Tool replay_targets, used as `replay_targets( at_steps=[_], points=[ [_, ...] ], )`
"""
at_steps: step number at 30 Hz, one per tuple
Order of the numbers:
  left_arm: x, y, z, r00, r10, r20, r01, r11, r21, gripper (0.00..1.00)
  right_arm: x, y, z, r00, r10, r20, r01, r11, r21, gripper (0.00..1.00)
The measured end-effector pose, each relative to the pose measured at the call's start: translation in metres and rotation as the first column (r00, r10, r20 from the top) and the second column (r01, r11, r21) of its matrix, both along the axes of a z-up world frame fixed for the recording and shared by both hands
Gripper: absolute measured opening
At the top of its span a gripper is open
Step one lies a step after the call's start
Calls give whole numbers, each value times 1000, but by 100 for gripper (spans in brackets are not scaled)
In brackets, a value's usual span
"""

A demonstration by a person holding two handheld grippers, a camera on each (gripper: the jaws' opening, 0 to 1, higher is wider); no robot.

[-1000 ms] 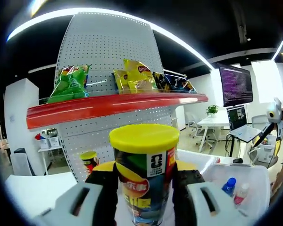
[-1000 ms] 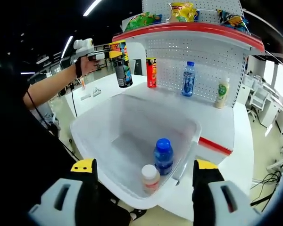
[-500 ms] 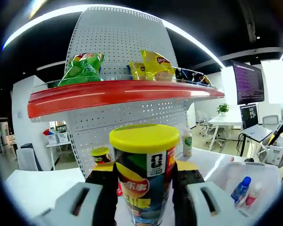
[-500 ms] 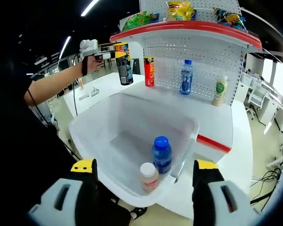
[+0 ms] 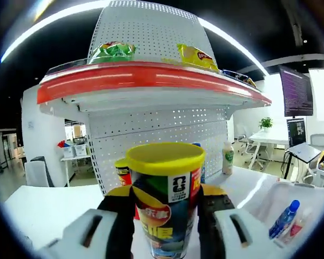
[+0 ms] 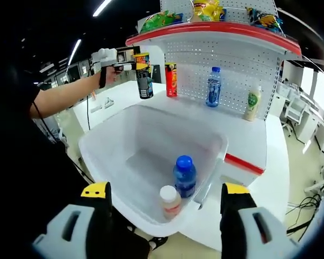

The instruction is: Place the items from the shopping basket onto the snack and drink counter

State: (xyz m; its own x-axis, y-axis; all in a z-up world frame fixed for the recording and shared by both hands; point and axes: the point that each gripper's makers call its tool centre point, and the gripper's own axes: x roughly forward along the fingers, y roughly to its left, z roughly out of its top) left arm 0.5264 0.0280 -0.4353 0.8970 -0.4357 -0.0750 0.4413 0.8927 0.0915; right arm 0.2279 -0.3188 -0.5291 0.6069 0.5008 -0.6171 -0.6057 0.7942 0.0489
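Yellow-lidded and dark-labelled, the chip can point(image 5: 165, 197) sits upright between the jaws of your left tool point(image 5: 164, 216), which pinch it on both sides. In the left gripper view, a second can point(image 5: 123, 171) with a yellow lid stands just behind it to the left, against the white pegboard, and a pale bottle point(image 5: 227, 158) stands farther right on the white table point(image 5: 38, 208). Above them runs the red shelf point(image 5: 151, 78), with a green bag point(image 5: 112, 52) and a yellow bag point(image 5: 196, 55) on top. At the right edge you see the white basket point(image 5: 275, 197) with a blue-capped bottle point(image 5: 284, 218) lying in it.

In the right gripper view, your left tool point(image 6: 130, 66) holds the chip can point(image 6: 144, 75) upright at the table's left end, just left of the red can point(image 6: 171, 79). A blue bottle point(image 6: 213, 86) and the pale bottle point(image 6: 252, 105) stand farther right along the pegboard. Nearer you, the basket point(image 6: 108, 140) holds the blue-capped bottle point(image 6: 184, 175) and a white-capped bottle point(image 6: 168, 200), touching each other. Your right tool point(image 6: 166, 216) hangs over the basket's near edge, jaws spread wide with nothing between them.
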Motion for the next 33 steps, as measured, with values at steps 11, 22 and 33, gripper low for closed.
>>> replay_targets(
  at_steps=[11, 22, 33],
  points=[
    [16, 8, -16, 1000, 14, 9, -14, 1000, 24, 45, -3, -2, -3, 1000, 0, -2, 0, 1000, -12, 80],
    [30, 10, -26, 999, 38, -6, -39, 999, -22, 45, 0, -4, -3, 1000, -7, -14, 7, 999, -33, 79],
    [37, 10, -38, 998, 45, -33, -47, 996, -69, 45, 2, -5, -5, 1000, -21, -16, 21, 999, -26, 79]
  ],
)
